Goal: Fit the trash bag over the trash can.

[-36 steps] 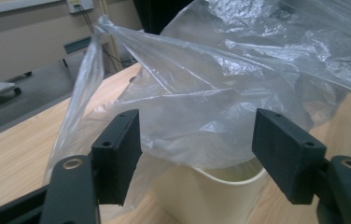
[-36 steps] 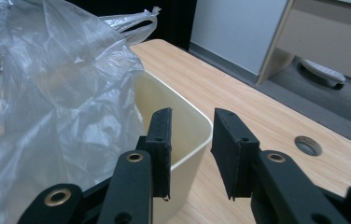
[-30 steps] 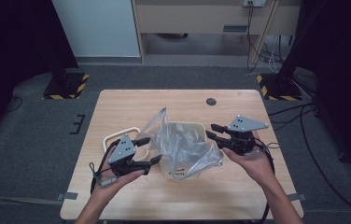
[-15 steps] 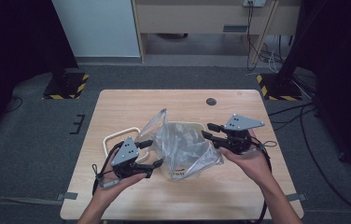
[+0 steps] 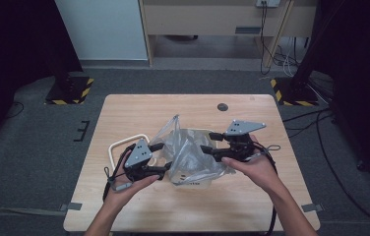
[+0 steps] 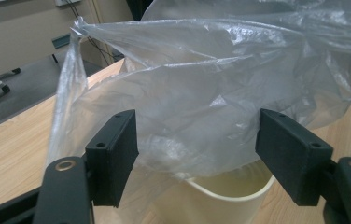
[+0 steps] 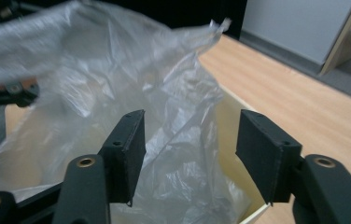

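At table centre, crumpled clear plastic bag [image 5: 188,155] drapes over cream plastic bin [image 5: 196,181], likely as liner. Your left gripper [image 5: 159,158] spread at bag's left side, pinching nothing. Your right gripper [image 5: 211,142] has just opened, film loose between its jaws.

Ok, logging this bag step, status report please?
Left gripper open, right gripper just opened, jaws astride plastic bag. Bag loose over cream bin. Nothing in the way.

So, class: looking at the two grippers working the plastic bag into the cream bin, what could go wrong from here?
1. The right gripper has just been opening with loose bag between its jaws, so that side may slip off the bin.
2. The left gripper stands open, so nothing pins the bag and it may billow out.
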`<state>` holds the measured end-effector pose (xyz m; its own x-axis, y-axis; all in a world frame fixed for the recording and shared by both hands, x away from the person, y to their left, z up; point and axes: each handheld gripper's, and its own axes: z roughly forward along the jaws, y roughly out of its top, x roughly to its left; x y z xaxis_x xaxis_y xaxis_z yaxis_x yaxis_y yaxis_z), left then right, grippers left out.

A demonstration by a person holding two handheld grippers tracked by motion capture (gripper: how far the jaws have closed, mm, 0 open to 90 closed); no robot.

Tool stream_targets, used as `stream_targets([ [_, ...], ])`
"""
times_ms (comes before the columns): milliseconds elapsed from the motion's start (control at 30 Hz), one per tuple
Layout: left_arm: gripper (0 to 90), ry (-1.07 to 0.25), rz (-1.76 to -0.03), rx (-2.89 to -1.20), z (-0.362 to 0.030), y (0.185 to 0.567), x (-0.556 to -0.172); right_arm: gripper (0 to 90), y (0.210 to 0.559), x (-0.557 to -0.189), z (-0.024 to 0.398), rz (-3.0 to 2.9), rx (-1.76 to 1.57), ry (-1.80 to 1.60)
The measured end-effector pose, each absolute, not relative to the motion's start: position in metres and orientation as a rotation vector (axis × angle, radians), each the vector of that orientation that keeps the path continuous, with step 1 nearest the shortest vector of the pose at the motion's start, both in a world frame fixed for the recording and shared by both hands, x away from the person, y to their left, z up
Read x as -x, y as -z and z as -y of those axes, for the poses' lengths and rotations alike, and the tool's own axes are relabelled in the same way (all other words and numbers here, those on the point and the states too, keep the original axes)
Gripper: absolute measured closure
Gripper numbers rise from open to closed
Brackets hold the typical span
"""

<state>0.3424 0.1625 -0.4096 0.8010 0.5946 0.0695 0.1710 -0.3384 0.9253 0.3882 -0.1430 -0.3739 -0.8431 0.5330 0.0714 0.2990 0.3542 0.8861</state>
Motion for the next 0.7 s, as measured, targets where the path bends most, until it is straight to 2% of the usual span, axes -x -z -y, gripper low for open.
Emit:
stream_targets([
  [100, 28.9, -0.484, -0.568, -1.895, -0.16, 0.408, -0.341, 65.4, 0.377, -0.389, 0.139, -2.409, -0.739, -1.436],
  [133, 28.2, -0.484, -0.563, -1.895, -0.159, 0.407, -0.339, 75.7, 0.378, -0.39, 0.137, -2.414, -0.727, -1.42],
  [167, 27.8, -0.484, -0.563, -1.895, -0.159, 0.407, -0.339, 75.7, 0.378, -0.39, 0.137, -2.414, -0.727, -1.42],
  [267, 27.0, -0.481, -0.55, -1.893, -0.157, 0.405, -0.337, 84.9, 0.379, -0.388, 0.133, -2.415, -0.716, -1.401],
  [400, 25.6, -0.477, -0.531, -1.887, -0.157, 0.402, -0.332, 89.7, 0.379, -0.388, 0.13, -2.402, -0.726, -1.378],
  [700, 21.7, -0.466, -0.501, -1.893, -0.158, 0.4, -0.327, 90.0, 0.383, -0.392, 0.126, -2.358, -0.795, -1.338],
])
